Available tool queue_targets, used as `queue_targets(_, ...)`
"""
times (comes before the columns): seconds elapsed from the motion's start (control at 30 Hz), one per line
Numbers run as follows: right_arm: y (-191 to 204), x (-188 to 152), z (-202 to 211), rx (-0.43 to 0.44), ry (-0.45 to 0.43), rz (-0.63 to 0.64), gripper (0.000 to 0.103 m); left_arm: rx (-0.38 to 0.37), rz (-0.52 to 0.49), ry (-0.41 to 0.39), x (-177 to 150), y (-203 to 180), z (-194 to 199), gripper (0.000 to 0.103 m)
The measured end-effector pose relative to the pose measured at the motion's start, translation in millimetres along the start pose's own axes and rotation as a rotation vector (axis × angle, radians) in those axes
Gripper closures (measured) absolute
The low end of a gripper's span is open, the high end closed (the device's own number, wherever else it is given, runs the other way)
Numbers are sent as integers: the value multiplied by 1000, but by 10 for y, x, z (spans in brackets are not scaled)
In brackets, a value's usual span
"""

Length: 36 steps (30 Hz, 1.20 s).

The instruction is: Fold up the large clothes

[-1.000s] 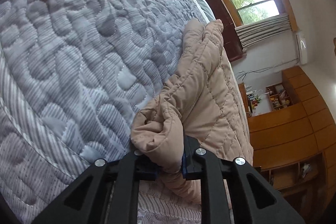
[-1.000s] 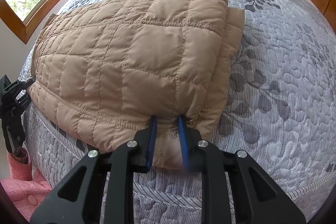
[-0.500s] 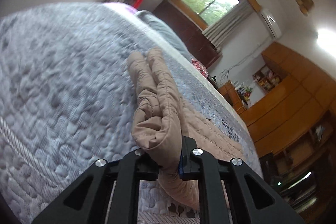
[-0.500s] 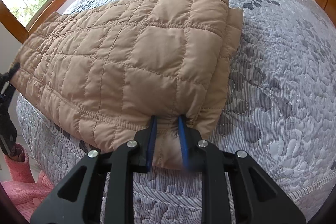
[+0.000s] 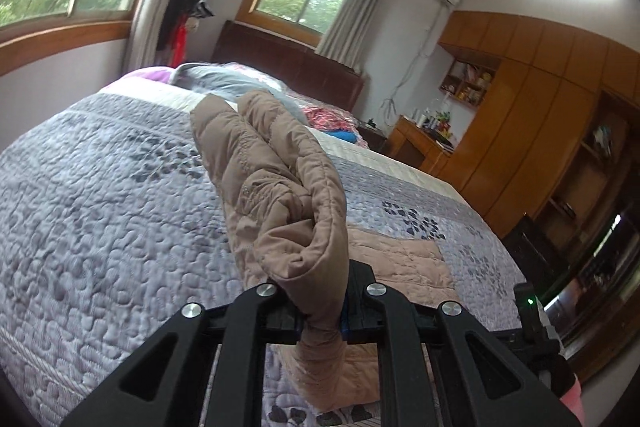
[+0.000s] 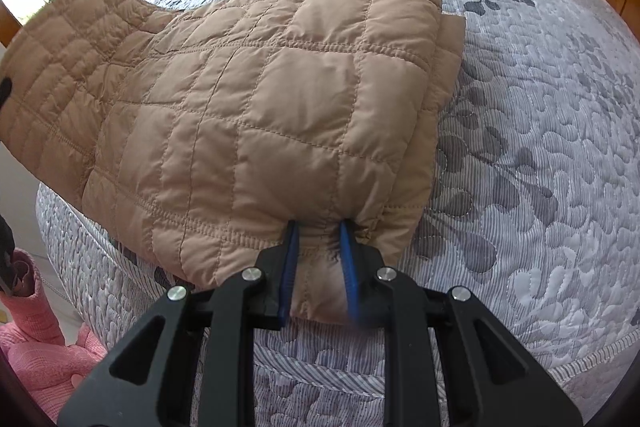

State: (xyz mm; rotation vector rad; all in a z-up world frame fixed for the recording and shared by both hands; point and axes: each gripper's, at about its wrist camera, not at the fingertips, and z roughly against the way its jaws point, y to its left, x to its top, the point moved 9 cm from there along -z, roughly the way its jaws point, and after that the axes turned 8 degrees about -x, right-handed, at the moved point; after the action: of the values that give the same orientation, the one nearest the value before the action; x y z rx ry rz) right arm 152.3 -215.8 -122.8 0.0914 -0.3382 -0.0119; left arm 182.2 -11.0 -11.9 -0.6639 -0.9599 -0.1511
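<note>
Spread across the grey quilted bedspread, a tan quilted jacket, 1 end raised clear of the bed, pinched at that bunched end by the left gripper and at its near hem by the right gripper.

Jacket on the bed, one end raised off it, pillows beyond.
</note>
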Motion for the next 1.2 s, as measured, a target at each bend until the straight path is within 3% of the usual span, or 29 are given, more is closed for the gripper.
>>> queue_targets(0.33, 23, -5, -16, 0, -2, 9, 81, -125, -155, 107, -104, -781, -377, 91)
queue_targets(0.67, 15, -10, -18, 14, -4, 13, 81, -177, -205, 233, -434, -1204, -817, 91)
queue_targets(0.87, 24, -6, -27, 23, 0, 11, 81, -181, -251, 334, -759, -1313, -1102, 90)
queue_targets(1.07, 9, -5, -27, 26, 4, 10, 80, -215, -183, 536, -1229, -1158, -1509, 86)
queue_targets(1.2, 11, -3, -31, 24, 10, 12, 80, -227, -173, 557, -1332, -1070, -1556, 86)
